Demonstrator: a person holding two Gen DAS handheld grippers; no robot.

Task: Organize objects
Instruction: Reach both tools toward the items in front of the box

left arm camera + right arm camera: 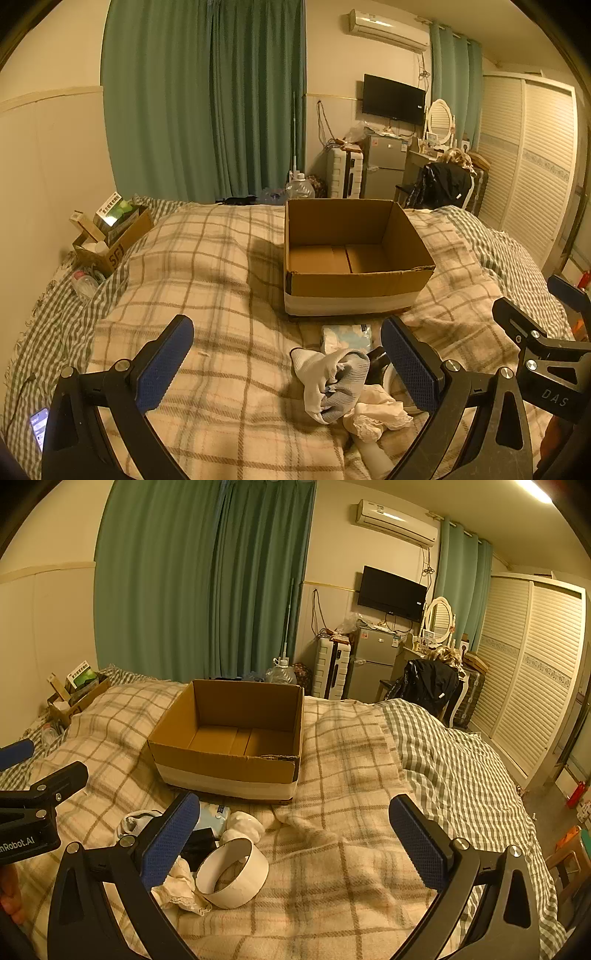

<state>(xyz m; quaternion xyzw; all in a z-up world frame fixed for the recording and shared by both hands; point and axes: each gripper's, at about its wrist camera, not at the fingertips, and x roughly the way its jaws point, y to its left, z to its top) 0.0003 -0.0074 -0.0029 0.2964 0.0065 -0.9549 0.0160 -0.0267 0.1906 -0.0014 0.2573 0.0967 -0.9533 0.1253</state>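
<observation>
A: Cardboard, the box (354,254); it is sitting open and bare inside on the blanket (221,280), just beyond the pile.

B: And the pile itself is lying between us and the box; the sock (332,384) is crumpled in the middle, the tissue pack (347,336) is lying just beside the box wall, the cloth (376,417) is bunching nearest the camera.

A: The ring (232,875) is showing best from the right wrist; it is resting on its side, touching the cloth.

B: How are the fingers standing?

A: The left gripper (288,362) is spread wide and holding nothing, hanging over the sock; the right gripper (295,838) is likewise parted and bare, with the ring by its left finger.

B: I am guessing the sock and cloth are light and limp; pinching a thick fold at the top is looking safest, since a thin edge may be slipping free.

A: The ring is looking like thin card, stiff but crushable; I would be taking it across the wall, one finger inside, gently.

B: The pack is probably soft and slick; I'd be gripping it across its narrow sides.

A: Something black (199,843) is lying among the pile, mostly covered; I am not managing to name it; a white lump (245,825) beside it is also unclear.
</observation>
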